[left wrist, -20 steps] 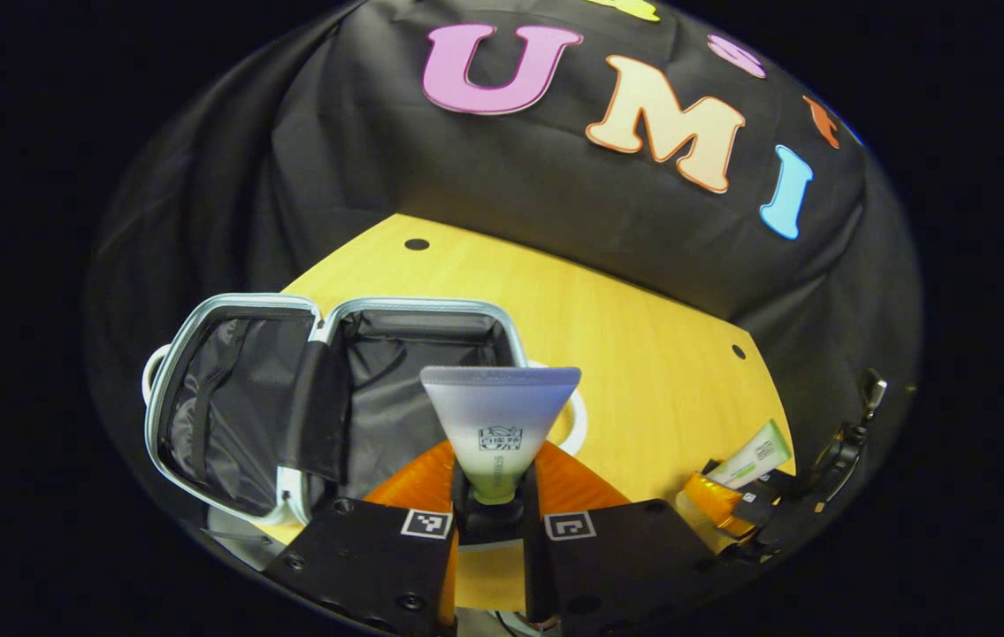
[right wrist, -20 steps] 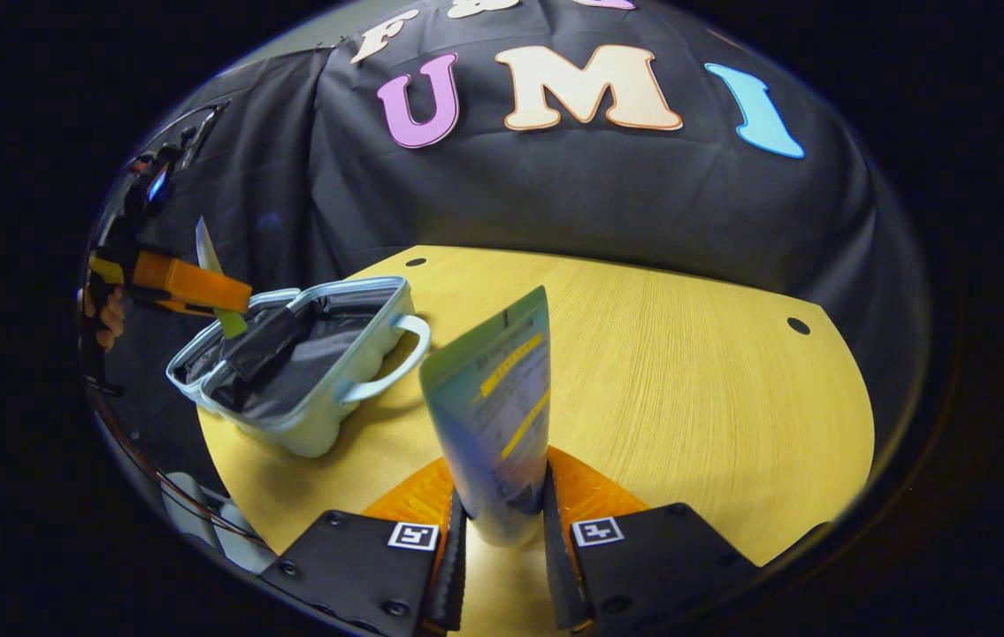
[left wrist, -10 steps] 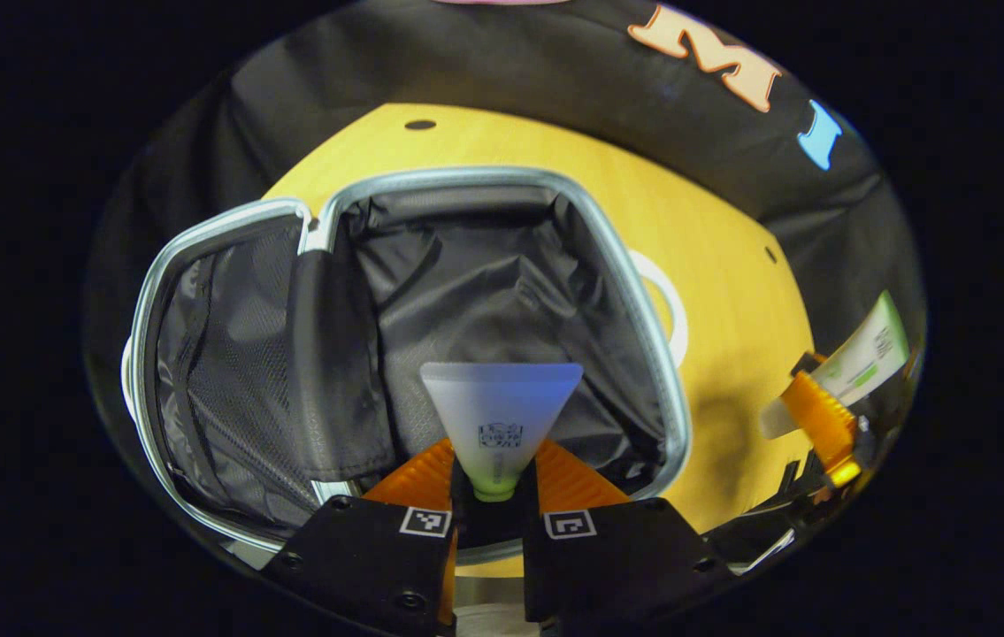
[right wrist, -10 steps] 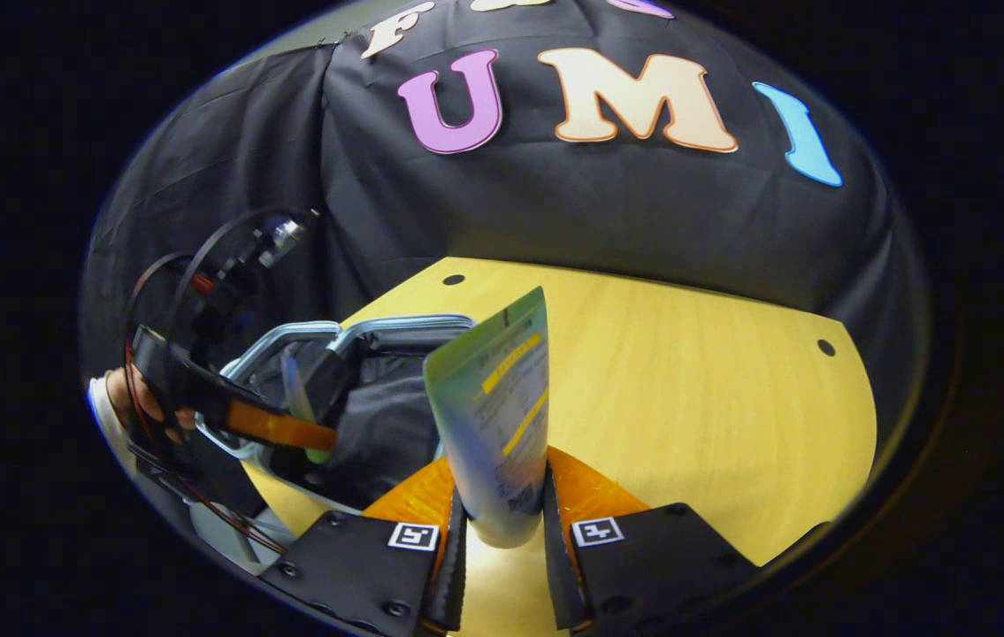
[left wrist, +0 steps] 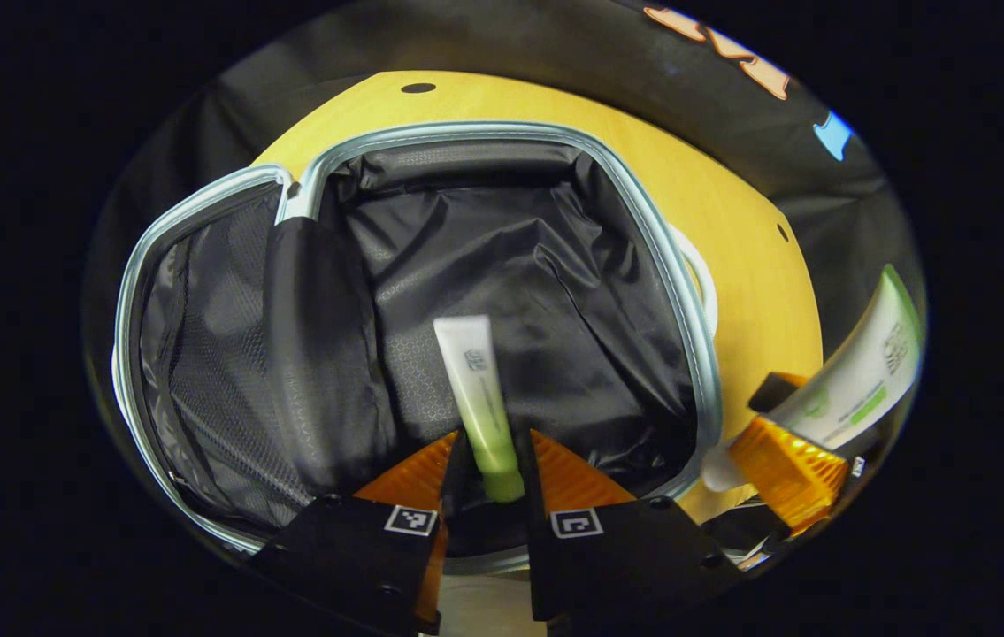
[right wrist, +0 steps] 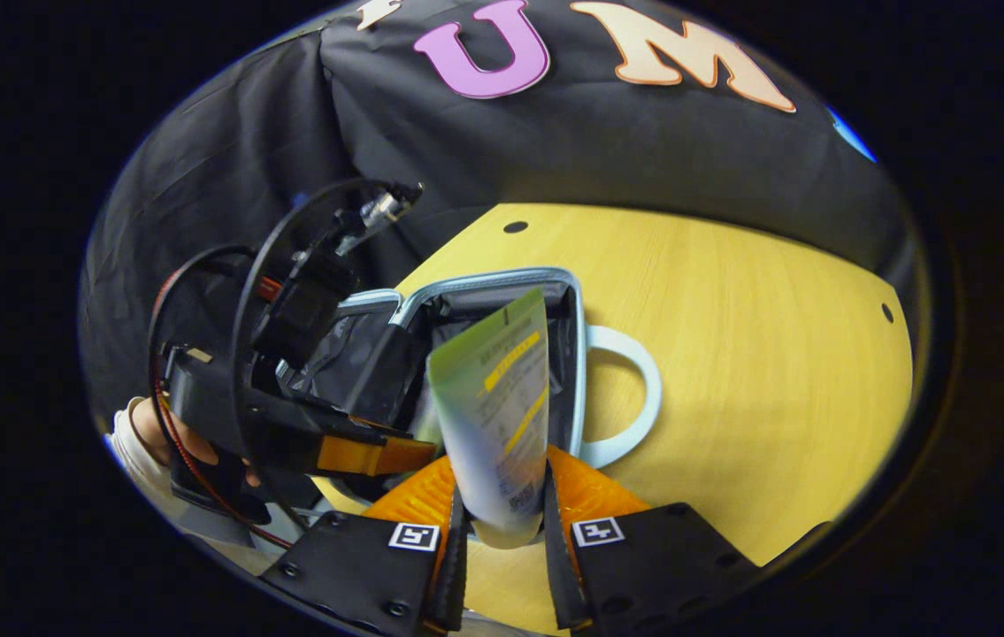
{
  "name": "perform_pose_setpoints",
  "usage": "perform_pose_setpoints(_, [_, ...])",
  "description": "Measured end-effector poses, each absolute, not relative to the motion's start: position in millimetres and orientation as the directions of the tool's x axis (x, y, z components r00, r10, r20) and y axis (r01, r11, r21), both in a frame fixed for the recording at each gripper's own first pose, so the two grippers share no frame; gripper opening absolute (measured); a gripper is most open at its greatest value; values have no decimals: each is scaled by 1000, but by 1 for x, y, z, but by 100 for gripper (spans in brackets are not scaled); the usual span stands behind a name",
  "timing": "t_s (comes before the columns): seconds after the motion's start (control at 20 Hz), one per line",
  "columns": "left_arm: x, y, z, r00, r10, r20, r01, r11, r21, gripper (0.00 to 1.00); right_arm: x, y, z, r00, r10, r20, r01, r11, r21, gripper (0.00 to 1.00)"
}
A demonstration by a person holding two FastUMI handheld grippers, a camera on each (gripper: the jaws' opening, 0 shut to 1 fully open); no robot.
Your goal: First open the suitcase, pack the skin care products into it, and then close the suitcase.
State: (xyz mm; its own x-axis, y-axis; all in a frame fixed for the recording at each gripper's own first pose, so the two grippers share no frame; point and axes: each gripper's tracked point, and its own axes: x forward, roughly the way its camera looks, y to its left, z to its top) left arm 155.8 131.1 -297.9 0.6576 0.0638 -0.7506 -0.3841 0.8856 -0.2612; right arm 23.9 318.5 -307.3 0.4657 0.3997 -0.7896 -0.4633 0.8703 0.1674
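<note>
The open suitcase (left wrist: pixel 643 221) with a pale blue rim and black lining lies under my left gripper (left wrist: pixel 493 435). A slim white tube with a green cap (left wrist: pixel 475 389) lies edge-on over the lining, its cap end between the slightly parted fingers, and it looks loose. My right gripper (right wrist: pixel 502 460) is shut on a larger green-and-white tube with a yellow stripe (right wrist: pixel 493 398), held upright just in front of the suitcase (right wrist: pixel 502 279). That tube (left wrist: pixel 855 372) also shows at the right in the left gripper view. The left gripper's orange finger (right wrist: pixel 378 456) reaches into the case.
The suitcase sits on a yellow wooden table (right wrist: pixel 731 354) with small dark holes. Its mesh-lined lid half (left wrist: pixel 201 336) lies open to the left, and a black divider flap (left wrist: pixel 316 354) hangs between the halves. A white handle (right wrist: pixel 634 398) juts toward the table's middle. A hand (right wrist: pixel 148 433) holds the left gripper.
The left gripper dropped into the suitcase, its fingers spread a little and the slim tube turned from flat-on to edge-on. The right gripper carried its tube closer to the suitcase.
</note>
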Motion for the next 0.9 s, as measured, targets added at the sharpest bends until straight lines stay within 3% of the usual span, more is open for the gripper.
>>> perform_pose_setpoints(0.05, [153,130,-292,668,60,-742,-391,877,-281,32,23,323,-312,450,399,-799,-457,871,178,36])
perform_pose_setpoints(0.1, [150,129,-284,685,51,-727,-386,871,-303,43,25,327,-317,438,397,-806,-453,872,184,44])
perform_pose_setpoints(0.2, [141,134,-265,723,64,-688,-382,867,-321,58,27,333,-330,414,392,-822,-449,873,190,40])
perform_pose_setpoints(0.25, [135,139,-257,737,79,-672,-387,864,-323,79,25,335,-335,403,387,-829,-445,875,192,40])
perform_pose_setpoints(0.35, [122,153,-245,748,110,-655,-413,849,-329,98,26,339,-348,385,372,-845,-435,880,190,40])
perform_pose_setpoints(0.5, [102,165,-223,777,90,-623,-414,819,-397,97,24,339,-365,359,337,-870,-424,890,169,40])
perform_pose_setpoints(0.55, [95,174,-218,783,100,-613,-421,812,-405,97,23,340,-369,356,324,-877,-421,893,160,37])
perform_pose_setpoints(0.6, [87,184,-213,788,119,-604,-432,806,-404,98,22,338,-373,354,311,-882,-419,896,147,43])
perform_pose_setpoints(0.7, [75,209,-208,796,153,-585,-455,790,-412,98,24,340,-374,363,304,-881,-411,901,142,41])
perform_pose_setpoints(0.8, [57,222,-198,815,151,-559,-451,771,-450,97,28,343,-369,386,314,-868,-400,904,150,54])
perform_pose_setpoints(0.85, [48,231,-193,824,154,-545,-453,757,-471,96,32,344,-365,402,323,-857,-390,907,158,48])
perform_pose_setpoints(0.9, [37,242,-191,830,166,-532,-460,743,-486,96,36,347,-357,423,337,-841,-385,907,170,53])
